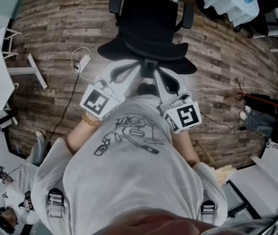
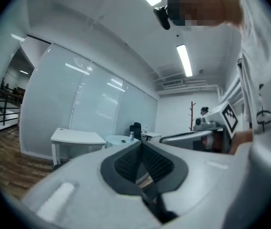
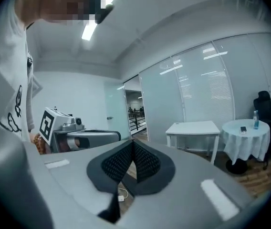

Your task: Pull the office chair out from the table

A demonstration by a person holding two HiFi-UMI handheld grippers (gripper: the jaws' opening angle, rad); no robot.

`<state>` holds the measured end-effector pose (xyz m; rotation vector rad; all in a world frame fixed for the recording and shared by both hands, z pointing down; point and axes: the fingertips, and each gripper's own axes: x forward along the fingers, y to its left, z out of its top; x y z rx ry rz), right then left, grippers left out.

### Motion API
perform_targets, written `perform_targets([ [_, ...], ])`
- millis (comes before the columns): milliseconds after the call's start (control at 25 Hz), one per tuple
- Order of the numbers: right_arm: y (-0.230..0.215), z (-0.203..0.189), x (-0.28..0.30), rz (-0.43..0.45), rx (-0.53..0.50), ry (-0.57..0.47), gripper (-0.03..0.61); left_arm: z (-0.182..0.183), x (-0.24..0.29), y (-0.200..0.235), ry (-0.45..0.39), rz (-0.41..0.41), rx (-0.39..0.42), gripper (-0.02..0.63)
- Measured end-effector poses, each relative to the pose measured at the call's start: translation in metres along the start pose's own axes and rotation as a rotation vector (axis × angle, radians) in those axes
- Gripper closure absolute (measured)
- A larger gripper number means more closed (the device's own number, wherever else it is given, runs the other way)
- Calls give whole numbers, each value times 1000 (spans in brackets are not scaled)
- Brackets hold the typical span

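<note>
I hold both hands level before my chest, side by side; my left gripper [image 1: 135, 67] and right gripper [image 1: 159, 73] each have their 2 jaws pressed together on nothing; the office chair [image 1: 146, 31] stands below and ahead on the wood floor [image 1: 56, 23]

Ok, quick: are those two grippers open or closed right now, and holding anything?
Left gripper: closed, jaws together, nothing between them.
Right gripper: closed, jaws together, nothing between them.
</note>
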<state>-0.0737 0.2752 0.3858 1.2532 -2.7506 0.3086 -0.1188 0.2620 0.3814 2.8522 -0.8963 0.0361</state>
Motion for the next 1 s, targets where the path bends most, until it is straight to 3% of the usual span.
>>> perform_targets([
  [440, 23, 4, 1, -12, -28, -27, 572, -1, -16, -10, -6, -7, -11, 612],
  [1000, 22, 12, 7, -10, -51, -29, 572, 14, -12, -10, -46, -18, -5, 612],
])
